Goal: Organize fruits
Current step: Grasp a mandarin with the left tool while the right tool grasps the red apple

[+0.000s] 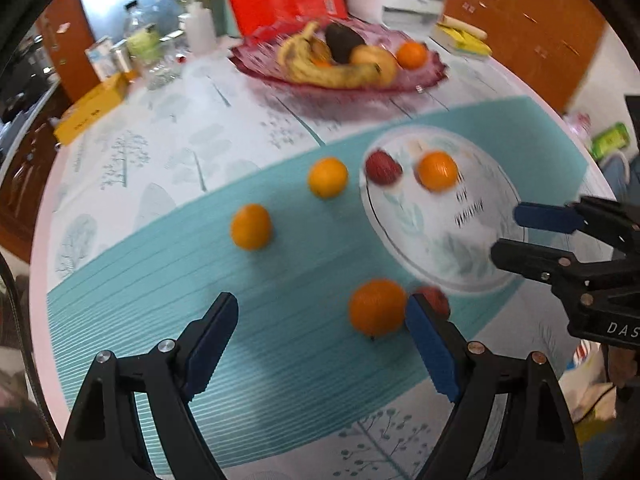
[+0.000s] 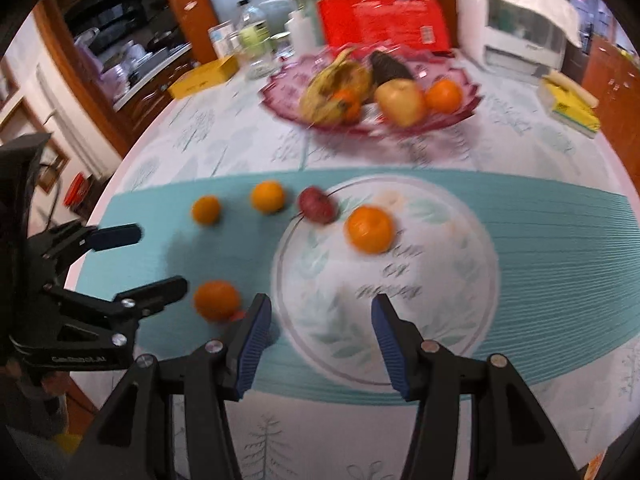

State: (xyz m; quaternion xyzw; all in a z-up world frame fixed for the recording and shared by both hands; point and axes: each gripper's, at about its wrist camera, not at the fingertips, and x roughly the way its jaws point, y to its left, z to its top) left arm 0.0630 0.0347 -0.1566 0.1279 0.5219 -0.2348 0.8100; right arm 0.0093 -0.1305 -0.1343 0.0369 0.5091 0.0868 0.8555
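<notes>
The left gripper (image 1: 320,316) is spread wide and holds nothing. The closest orange (image 1: 377,307) lies just ahead of it, off toward its right finger (image 1: 430,350) and nearly against that finger's tip, not centred between the jaws. A small red fruit (image 1: 434,300) sits right behind that finger, touching or almost touching the orange. Being round, the orange has no long axis to line up with. To my eye the left gripper is the nearer one, and would need to shift toward its right to bracket the orange.

The right gripper (image 2: 320,312) is also open and empty, hovering over the near side of the white plate (image 2: 452,320). That same orange (image 2: 217,300) lies outside its left finger (image 2: 254,340).

The plate sits on the teal mat (image 2: 560,264) near the front edge of the surface, and already carries one orange (image 2: 369,229) and a red fruit (image 2: 317,205) at its far rim. Two more oranges (image 1: 251,226) (image 1: 328,177) wait on the mat beyond.
</notes>
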